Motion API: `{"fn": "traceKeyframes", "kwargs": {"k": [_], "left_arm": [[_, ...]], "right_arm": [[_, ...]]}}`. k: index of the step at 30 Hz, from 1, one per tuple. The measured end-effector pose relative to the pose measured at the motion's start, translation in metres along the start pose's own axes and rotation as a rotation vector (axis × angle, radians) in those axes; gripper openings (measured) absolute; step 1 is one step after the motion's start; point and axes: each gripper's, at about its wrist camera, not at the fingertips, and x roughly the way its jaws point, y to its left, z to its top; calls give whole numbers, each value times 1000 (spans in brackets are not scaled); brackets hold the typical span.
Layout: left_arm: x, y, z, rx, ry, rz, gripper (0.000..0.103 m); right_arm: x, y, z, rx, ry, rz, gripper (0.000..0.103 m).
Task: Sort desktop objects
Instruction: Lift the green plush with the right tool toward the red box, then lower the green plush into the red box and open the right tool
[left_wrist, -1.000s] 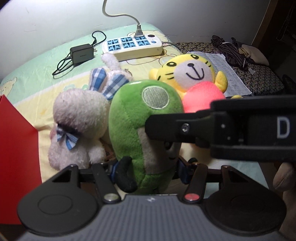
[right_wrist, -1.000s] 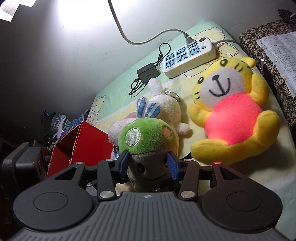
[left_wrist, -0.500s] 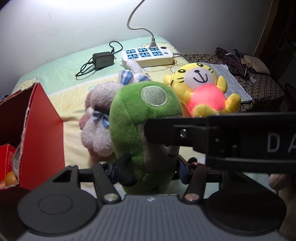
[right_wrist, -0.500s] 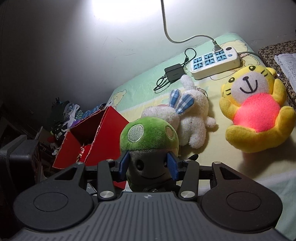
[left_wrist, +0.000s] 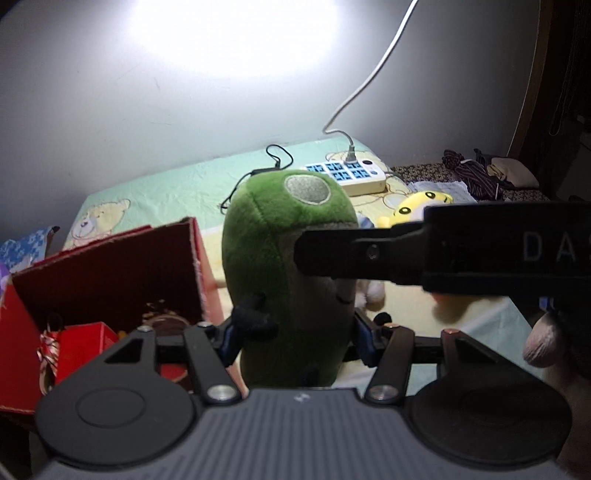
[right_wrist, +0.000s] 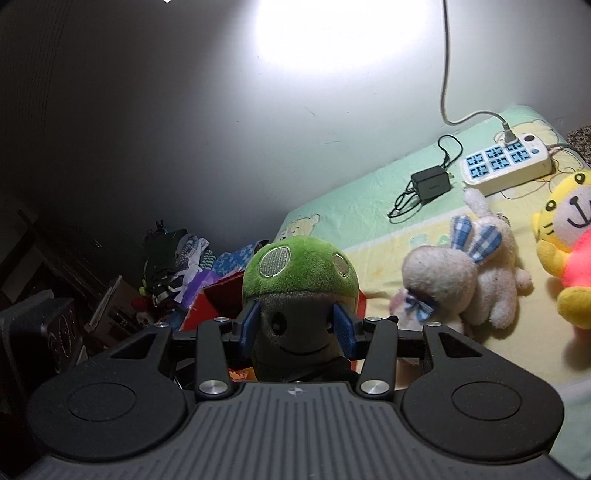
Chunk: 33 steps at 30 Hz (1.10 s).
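Green mushroom plush (right_wrist: 300, 295) is off the bedsheet now and riding toward the red box (left_wrist: 110, 266) — a second ago it stood in front of the white bunny and the yellow tiger, now the box's open top sits just left of it in the left wrist view and directly behind it in the right wrist view. Both tongs are clamped on it: right gripper (right_wrist: 297, 329) has its blue pads pressed into the grey face on either side, left gripper (left_wrist: 295, 334) squeezes the lower body from the other angle, and the right tool's black finger crosses the left view at cap height. Plush is upright, in the air, not yet over the opening as far as I can judge. Box already holds some items, a smaller red carton (left_wrist: 85, 347) among them, rest too dark to name. White bunny (right_wrist: 458, 277) and yellow tiger (right_wrist: 565, 251) lie on the sheet (right_wrist: 354, 218) well to the right, untouched, next to the power strip (right_wrist: 506, 162) and the black charger (right_wrist: 430, 182). Read: first toy is mid-transfer, two toys left to sort — next step likely needs a bit more leftward travel, then release over the box; flap edge is close, could snag the cap
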Motion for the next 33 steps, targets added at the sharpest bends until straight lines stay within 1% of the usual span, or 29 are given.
{"fn": "traceKeyframes", "kwargs": {"k": [3,8,11,16,23,25,29,31,33], "left_arm": [[-11,30,0,-7,-21,11,58],[-25,82,-5,-13,-48,63,58],[-29,112,-8,-18,-48,95,58],[-30,159,-18,-28,-7,139,58],[-16,214,-41,-56,85,170,59],[-14,226,-47,-62,98,176,59],[-8,242,-52,-70,118,183,60],[-3,247,-53,-67,133,190,62],[-1,250,-55,-64,139,191,65]], "right_arm": [[19,26,0,-19,-12,11,48],[60,62,-2,-36,-13,49,48],[85,78,-4,-24,-4,77,48],[130,93,-14,61,43,117,48],[186,103,-34,215,163,136,48],[199,103,-38,256,192,139,48],[218,103,-42,319,231,122,47],[227,103,-44,338,248,102,44],[235,105,-45,336,269,77,43]]}}
